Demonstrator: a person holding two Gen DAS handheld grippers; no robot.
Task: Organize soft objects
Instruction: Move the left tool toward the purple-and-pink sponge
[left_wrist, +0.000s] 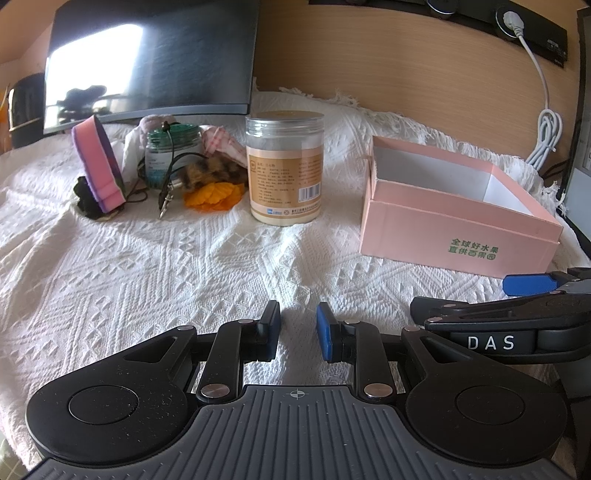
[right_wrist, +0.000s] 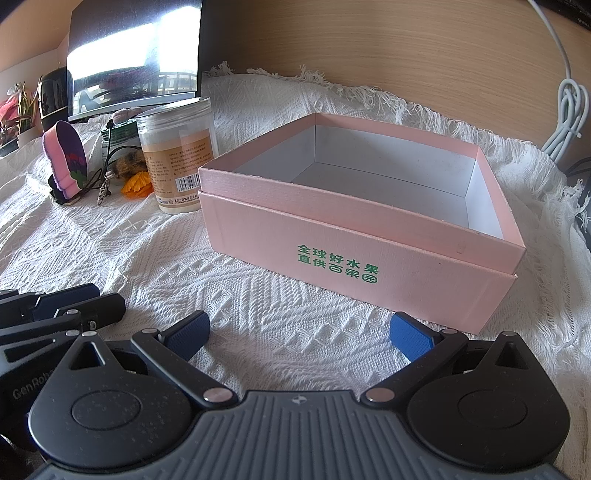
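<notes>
At upper left of the left wrist view, a pink sponge (left_wrist: 99, 162) standing on end, well apart from both grippers. Nearer the left gripper (left_wrist: 297, 326), narrowly parted, empty. Right gripper (right_wrist: 300, 332) wide apart, facing the empty pink box (right_wrist: 354, 236).

Both the left gripper (left_wrist: 297, 330) and right gripper (right_wrist: 300, 332) have black linkage arms, silver rivets, textured blue finger pads (right_wrist: 410, 336), and ribbed grey bases.
</notes>
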